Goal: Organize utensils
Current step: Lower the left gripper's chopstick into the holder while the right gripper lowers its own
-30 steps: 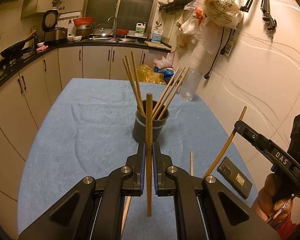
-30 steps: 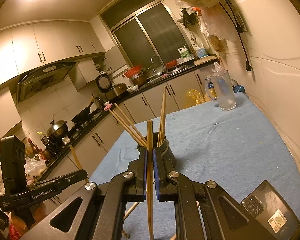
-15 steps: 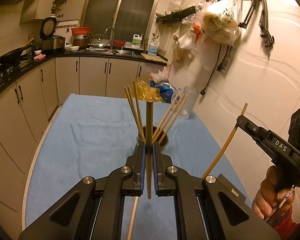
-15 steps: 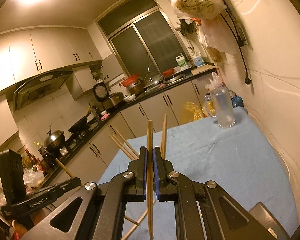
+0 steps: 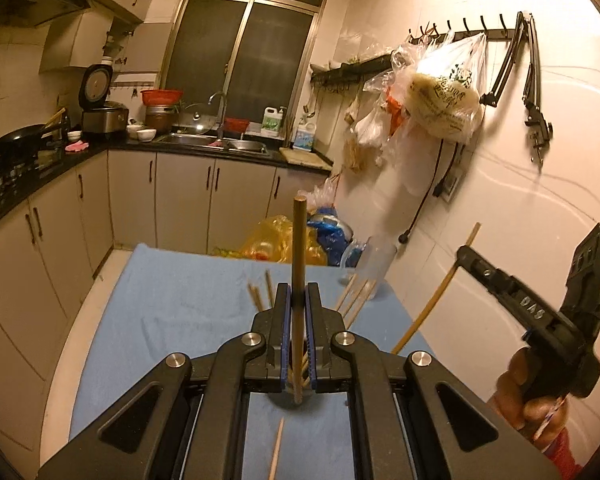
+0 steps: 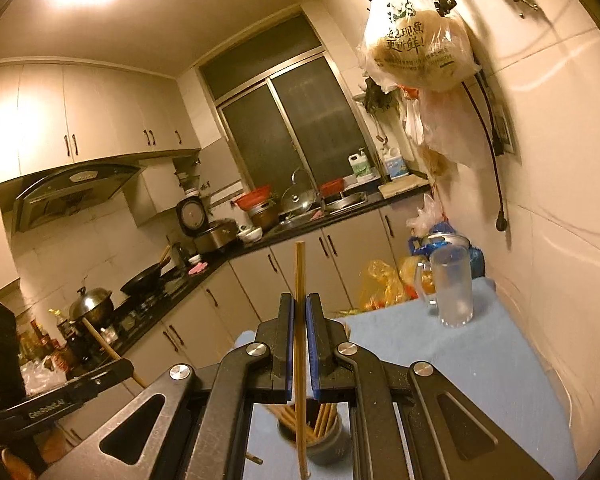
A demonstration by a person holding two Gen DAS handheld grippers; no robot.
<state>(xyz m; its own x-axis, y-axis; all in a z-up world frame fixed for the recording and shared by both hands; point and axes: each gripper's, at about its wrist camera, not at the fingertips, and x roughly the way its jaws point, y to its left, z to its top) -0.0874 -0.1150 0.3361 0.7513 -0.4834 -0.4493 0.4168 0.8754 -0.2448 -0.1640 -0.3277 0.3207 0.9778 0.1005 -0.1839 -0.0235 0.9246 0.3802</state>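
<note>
Each gripper, left and right, clamps one chopstick above the cup; several already stand inside, one chopstick lies loose.

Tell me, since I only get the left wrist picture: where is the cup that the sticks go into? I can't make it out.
Observer: The right wrist view shows it. A dark cup stands on the blue cloth just below the right tool, with a bundle of sticks in it.
Visitor: Is that right tool really gripping something?
Observer: Yes. Its jaws are shut on a chopstick held nearly upright. The lower end crosses in front of the cup, and I cannot tell whether it is inside.
Visitor: And the blurry clear thing at the far end?
Observer: A clear jug with a handle, upright on the far corner of the cloth, near the wall.
</note>
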